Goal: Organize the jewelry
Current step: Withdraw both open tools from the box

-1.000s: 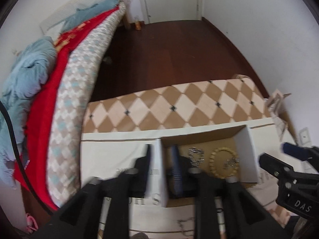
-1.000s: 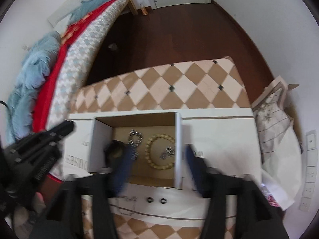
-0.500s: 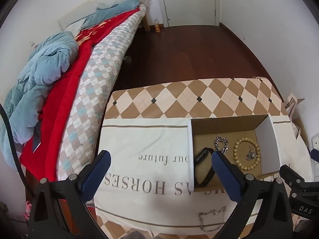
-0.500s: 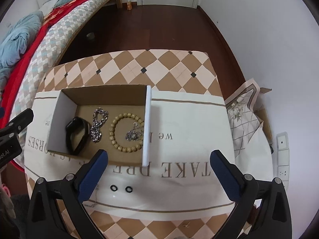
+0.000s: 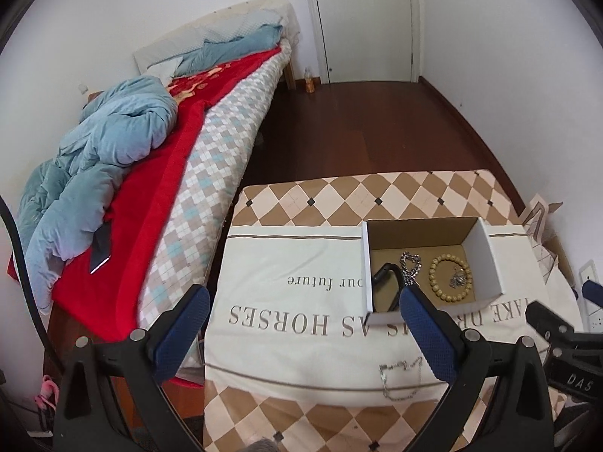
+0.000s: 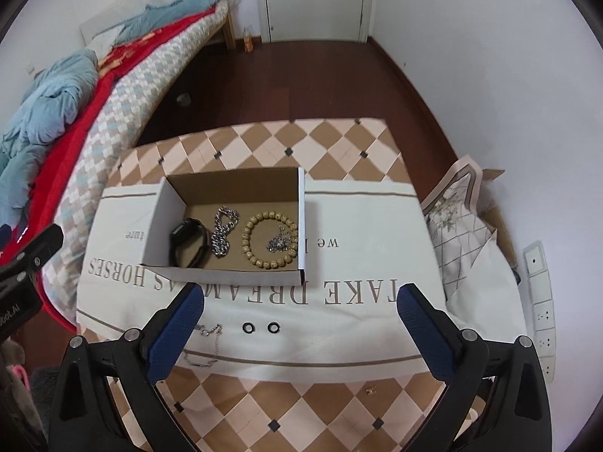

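An open cardboard box (image 6: 158, 211) (image 5: 486, 260) stands on a cream printed cloth (image 6: 369, 256) (image 5: 286, 263). Inside lie a black wristband (image 6: 188, 243) (image 5: 384, 282), a silver chain (image 6: 223, 231) (image 5: 410, 265), a wooden bead bracelet (image 6: 269, 241) (image 5: 450, 277) and a small silver piece (image 6: 280, 243). In front of the box on the cloth are two black rings (image 6: 259, 327) and a thin silver chain (image 6: 205, 342) (image 5: 399, 378). A tiny gold item (image 6: 372, 390) rests on the checked cover. My right gripper (image 6: 299, 309) and left gripper (image 5: 301, 312) both hang open and empty above the cloth.
The cloth covers a checked brown and cream surface (image 6: 324, 143) (image 5: 339, 196). A bed with red and blue bedding (image 5: 124, 173) runs along the left. A patterned cushion in a carton (image 6: 459, 218) sits at the right by wall sockets (image 6: 539, 290). Dark wood floor (image 5: 358, 124) lies beyond.
Both grippers drew back from the box and rose, and their jaws went from partly closed to wide open. The jewelry in the box stayed in place.
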